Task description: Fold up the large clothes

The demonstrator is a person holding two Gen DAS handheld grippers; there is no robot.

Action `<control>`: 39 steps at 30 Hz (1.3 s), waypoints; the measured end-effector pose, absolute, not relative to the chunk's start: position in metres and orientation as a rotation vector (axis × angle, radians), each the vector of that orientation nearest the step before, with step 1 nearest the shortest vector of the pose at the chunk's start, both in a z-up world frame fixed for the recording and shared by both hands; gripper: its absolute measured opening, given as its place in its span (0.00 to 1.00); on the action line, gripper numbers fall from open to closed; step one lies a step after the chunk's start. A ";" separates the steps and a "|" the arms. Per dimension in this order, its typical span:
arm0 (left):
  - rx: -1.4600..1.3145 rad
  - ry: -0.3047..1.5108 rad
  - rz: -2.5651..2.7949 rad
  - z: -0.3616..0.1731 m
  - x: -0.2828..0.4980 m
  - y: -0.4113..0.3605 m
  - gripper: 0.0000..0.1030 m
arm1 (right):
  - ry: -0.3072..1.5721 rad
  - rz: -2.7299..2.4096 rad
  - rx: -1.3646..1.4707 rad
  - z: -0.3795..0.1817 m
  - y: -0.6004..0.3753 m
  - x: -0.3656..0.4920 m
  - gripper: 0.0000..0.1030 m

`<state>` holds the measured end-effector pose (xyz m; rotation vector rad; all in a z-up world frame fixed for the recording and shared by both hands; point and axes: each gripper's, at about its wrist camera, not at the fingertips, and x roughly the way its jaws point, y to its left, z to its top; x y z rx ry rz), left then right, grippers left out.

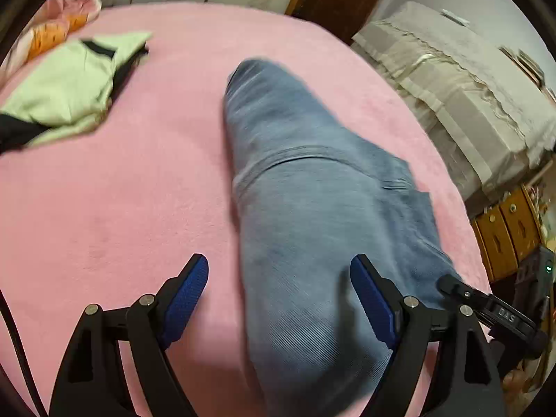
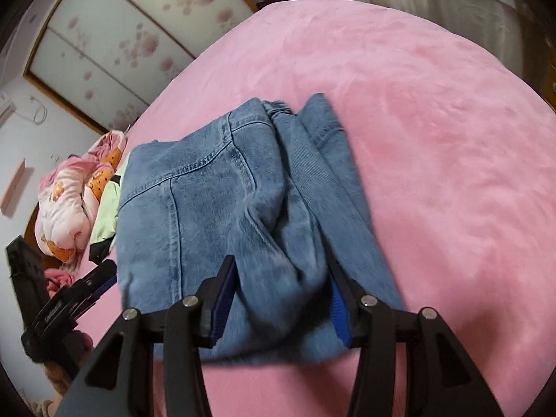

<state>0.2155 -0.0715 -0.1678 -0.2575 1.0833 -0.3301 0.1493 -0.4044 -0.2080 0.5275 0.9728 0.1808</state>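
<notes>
- The jeans [image 2: 222, 215] are lying folded lengthwise on the pink bedspread [image 2: 434, 139], waistband end towards the far side in the right wrist view, one leg edge showing offset along the right of the stack.
- The left gripper [image 1: 279, 299] is standing with its jaws wide apart above the denim; nothing is being pinched between the blue pads [image 1: 187, 295].
- The right gripper [image 2: 281, 299] is standing roughly half open, straddling the near end of the jeans; the pads are not seen pressing the cloth, so it is judged to be holding nothing.
- Risk: the layers are lying unaligned; a further fold is likely to be carrying that skew through, giving a crooked bundle.
- Risk: a shallow bite is likely to be taking only the top layer, so the stack would be peeling open when lifted.
- Risk: the green garment [image 1: 69, 87] and the floral bedding [image 2: 69, 201] are lying near the jeans' far-left side; a wide sweep could be dragging them in.
- Risk: the plush cover may be gripping the denim, bunching it if the fabric is being slid rather than lifted.
</notes>
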 end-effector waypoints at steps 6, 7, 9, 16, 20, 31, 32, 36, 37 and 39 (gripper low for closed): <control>-0.327 1.109 -0.393 -0.179 0.234 -0.084 0.67 | 0.889 0.235 0.409 -0.173 -0.388 0.154 0.14; -0.300 1.093 -0.392 -0.174 0.235 -0.089 0.67 | 0.842 0.245 0.421 -0.158 -0.393 0.148 0.14; -0.271 1.054 -0.411 -0.168 0.235 -0.098 0.67 | 0.776 0.240 0.450 -0.135 -0.407 0.137 0.14; -0.061 1.036 -0.361 -0.185 0.228 -0.141 0.64 | 1.022 0.094 0.435 -0.211 -0.436 0.129 0.27; 0.001 0.987 -0.362 -0.182 0.222 -0.148 0.64 | 0.990 0.082 0.441 -0.211 -0.445 0.125 0.35; -0.291 1.205 -0.407 -0.204 0.265 -0.116 0.87 | 0.979 0.132 0.517 -0.197 -0.470 0.206 0.52; -0.298 1.216 -0.408 -0.207 0.269 -0.117 0.88 | 0.976 0.134 0.509 -0.199 -0.470 0.221 0.52; -0.325 1.241 -0.400 -0.216 0.282 -0.120 0.93 | 0.995 0.122 0.468 -0.209 -0.460 0.255 0.36; -0.324 1.243 -0.398 -0.218 0.285 -0.122 0.93 | 0.985 0.143 0.459 -0.210 -0.457 0.258 0.25; -0.317 1.232 -0.398 -0.218 0.289 -0.122 0.90 | 0.967 0.150 0.410 -0.208 -0.448 0.258 0.21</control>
